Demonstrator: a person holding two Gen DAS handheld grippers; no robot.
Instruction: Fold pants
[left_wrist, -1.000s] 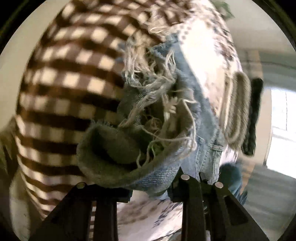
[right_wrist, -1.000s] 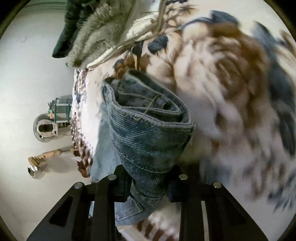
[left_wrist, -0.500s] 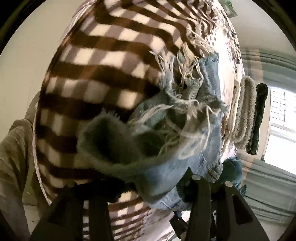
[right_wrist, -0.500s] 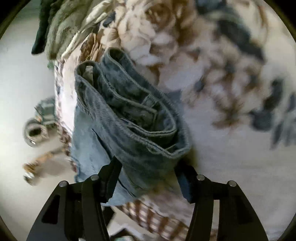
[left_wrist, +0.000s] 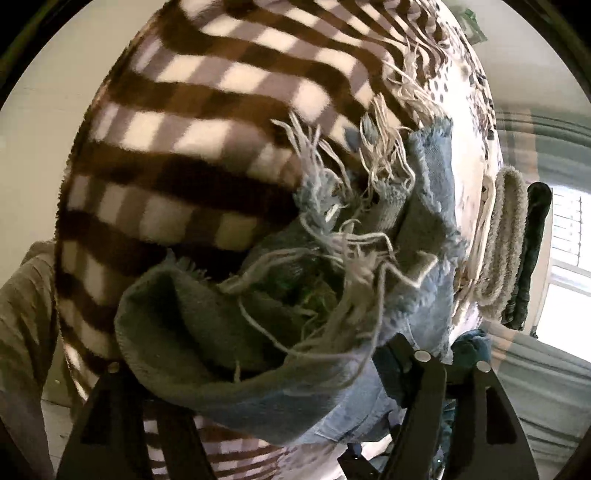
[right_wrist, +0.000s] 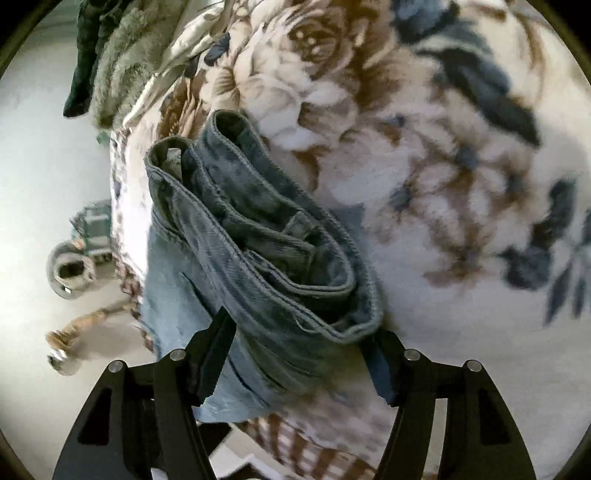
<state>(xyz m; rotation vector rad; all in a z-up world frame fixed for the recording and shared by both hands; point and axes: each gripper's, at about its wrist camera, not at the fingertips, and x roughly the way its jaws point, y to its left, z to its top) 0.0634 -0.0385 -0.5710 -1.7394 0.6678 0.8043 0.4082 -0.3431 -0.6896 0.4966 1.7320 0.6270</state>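
The pants are light blue jeans. In the left wrist view their frayed leg hems (left_wrist: 332, 266) bunch up right in front of my left gripper (left_wrist: 273, 391), whose jaws stand apart around the cloth. In the right wrist view the folded waistband end (right_wrist: 273, 251) lies between the spread fingers of my right gripper (right_wrist: 303, 354), which is open, its pads apart from the denim. The jeans rest on a bed.
A brown-and-white checked blanket (left_wrist: 192, 147) and a floral blanket (right_wrist: 424, 155) cover the bed. Folded towels and dark clothes (left_wrist: 506, 243) are stacked at the far end. Floor with shoes (right_wrist: 70, 273) lies to the left. A window (left_wrist: 569, 266) is at right.
Both grippers have opened: a second ago each was clamped on the denim, now the jaws are spread. The jeans have settled onto the bed and both cameras have pulled back slightly.
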